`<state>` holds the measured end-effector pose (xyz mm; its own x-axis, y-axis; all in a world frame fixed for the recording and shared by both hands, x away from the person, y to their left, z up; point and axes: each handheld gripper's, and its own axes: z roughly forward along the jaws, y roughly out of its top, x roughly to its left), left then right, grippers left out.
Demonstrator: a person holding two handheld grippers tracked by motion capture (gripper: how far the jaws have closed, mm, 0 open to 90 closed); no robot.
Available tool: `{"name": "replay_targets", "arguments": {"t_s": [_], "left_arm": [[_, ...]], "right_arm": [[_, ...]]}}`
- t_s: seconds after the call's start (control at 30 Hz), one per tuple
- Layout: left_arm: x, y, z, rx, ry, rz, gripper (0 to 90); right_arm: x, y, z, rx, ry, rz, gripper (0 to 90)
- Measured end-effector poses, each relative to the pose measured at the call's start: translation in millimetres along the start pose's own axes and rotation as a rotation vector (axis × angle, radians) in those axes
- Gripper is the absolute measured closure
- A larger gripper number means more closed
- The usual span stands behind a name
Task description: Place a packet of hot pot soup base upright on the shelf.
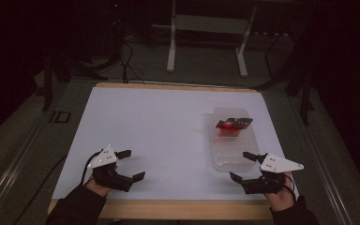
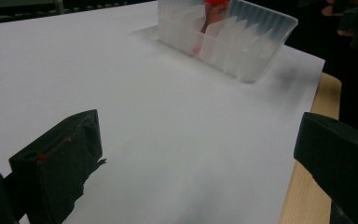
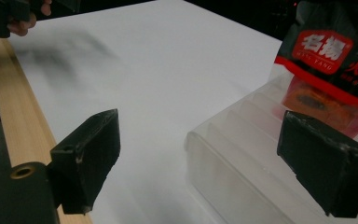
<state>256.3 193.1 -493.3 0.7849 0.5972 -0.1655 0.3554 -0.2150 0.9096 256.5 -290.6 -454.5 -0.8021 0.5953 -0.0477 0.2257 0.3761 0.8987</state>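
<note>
red packet (image 3: pixel 328 60) cut off by the top edge.

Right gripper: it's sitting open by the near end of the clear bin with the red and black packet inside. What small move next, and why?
Probably ease the right gripper forward and up over the clear bin toward the packet. Its jaws stand open with nothing held, and the packet stands in the far part of the bin, beyond the dividers. The left gripper is open too, but much farther off.
</note>
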Motion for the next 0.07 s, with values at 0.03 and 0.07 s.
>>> {"name": "replay_targets", "arguments": {"t_s": [0.03, 0.07], "left_arm": [[0.0, 0.0, 0.1, 0.000, 0.001, 0.000, 0.8], [0.0, 0.0, 0.1, -0.001, 0.000, 0.001, 0.8]], "right_arm": [[-0.2, 0.1, -0.2, -0.007, -0.005, -0.003, 13.7], [-1.0, 0.2, -0.6, -0.013, 0.000, 0.000, 13.8]]}}
